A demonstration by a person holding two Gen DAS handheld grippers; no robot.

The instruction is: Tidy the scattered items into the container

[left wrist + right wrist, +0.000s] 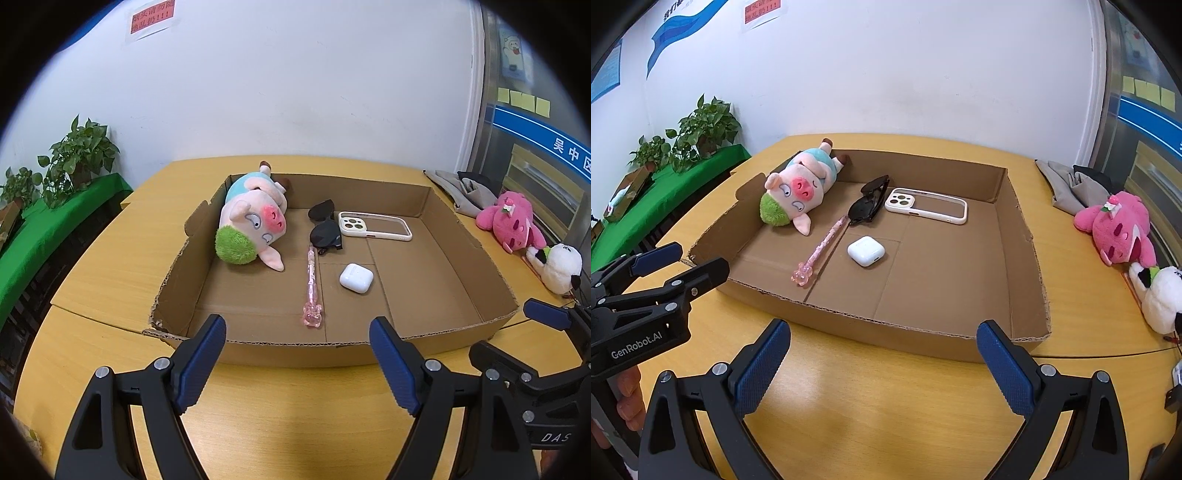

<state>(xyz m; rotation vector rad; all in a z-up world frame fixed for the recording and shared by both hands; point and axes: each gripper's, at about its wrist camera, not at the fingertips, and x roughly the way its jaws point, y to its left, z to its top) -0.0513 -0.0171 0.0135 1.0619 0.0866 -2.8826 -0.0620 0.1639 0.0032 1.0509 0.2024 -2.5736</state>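
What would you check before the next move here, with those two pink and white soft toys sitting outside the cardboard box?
1. Left gripper empty, jaws apart: ok.
2. Right gripper empty, jaws apart: ok.
3. Everything tidied into the cardboard box: not ok; the pink plush and the white plush lie on the table to its right.
4. Free floor inside the box for them: ok; its right half is bare.
5. Pig plush, sunglasses, phone case, earbud case and pink pen already inside: ok.
6. What the black cable beside the white plush is attached to: cannot tell.
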